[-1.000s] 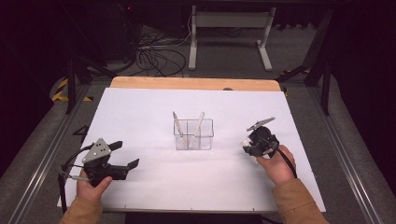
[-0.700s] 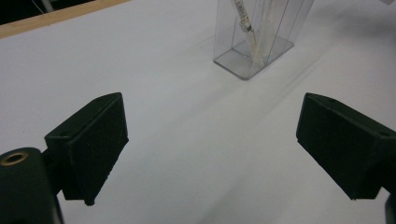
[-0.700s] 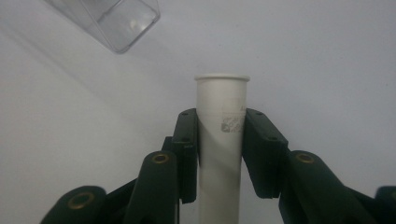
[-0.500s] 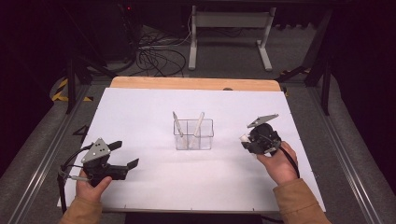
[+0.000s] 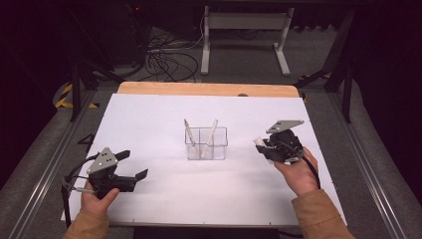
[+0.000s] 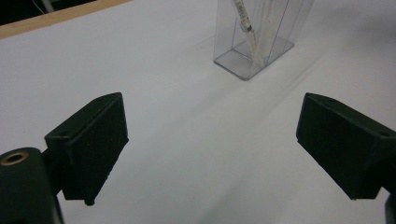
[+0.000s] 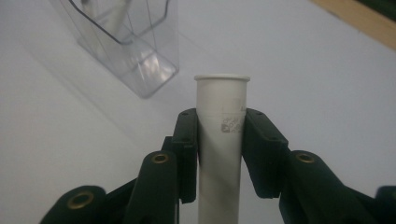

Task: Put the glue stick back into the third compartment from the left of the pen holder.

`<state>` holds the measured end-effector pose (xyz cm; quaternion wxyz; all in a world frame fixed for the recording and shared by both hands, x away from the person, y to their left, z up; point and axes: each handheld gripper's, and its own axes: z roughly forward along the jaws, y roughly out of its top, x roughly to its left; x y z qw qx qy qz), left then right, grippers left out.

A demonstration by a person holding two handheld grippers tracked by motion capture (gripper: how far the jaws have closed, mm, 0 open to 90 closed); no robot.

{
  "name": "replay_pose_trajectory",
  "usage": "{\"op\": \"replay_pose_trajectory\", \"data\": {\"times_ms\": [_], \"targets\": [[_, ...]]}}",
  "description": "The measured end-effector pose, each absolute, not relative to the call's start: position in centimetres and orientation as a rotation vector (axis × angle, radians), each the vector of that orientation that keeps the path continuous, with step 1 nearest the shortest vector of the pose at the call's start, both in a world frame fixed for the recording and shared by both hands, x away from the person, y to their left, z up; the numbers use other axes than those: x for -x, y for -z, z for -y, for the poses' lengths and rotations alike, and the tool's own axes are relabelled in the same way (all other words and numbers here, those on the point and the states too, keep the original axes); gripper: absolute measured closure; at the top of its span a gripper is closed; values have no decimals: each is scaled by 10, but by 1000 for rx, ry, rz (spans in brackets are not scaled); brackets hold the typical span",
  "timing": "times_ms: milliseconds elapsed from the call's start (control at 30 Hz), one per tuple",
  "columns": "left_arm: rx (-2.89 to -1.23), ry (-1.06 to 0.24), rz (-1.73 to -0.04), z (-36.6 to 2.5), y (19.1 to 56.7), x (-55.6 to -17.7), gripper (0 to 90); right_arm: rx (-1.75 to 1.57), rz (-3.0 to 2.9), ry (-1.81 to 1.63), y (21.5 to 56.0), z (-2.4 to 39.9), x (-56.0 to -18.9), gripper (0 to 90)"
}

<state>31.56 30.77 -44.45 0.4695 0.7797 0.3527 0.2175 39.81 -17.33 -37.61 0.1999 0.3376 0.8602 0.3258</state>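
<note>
The right gripper (image 5: 262, 145) is clamped on a white plastic tube (image 7: 220, 140), its jaws pressing the barrel from both sides just below the flared rim; in the high view it sits to the right of the clear divided holder (image 5: 206, 143), near but apart from it; that holder stands mid-table on the white sheet (image 5: 149, 114) with two white pen-like sticks (image 5: 189, 135) leaning inside; the step in hand looks like carrying the tube over to drop it in with them; to do it well, keep the grip firm, bring the tube above a free compartment, tip it so its lower end points down into the opening, clear of the leaning sticks, and release only once the end is inside the wall; the left gripper (image 5: 133, 169) rests low at the near left, jaws wide apart and empty, free to steady the light holder if it slides
</note>
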Motion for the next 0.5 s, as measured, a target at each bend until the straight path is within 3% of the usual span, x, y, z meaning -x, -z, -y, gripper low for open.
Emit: {"op": "replay_pose_trajectory", "data": {"times_ms": [500], "targets": [[-1910,-533,-861,-308,444,-315,97,-761,-2300,-1205,352,163,-389,681]]}}
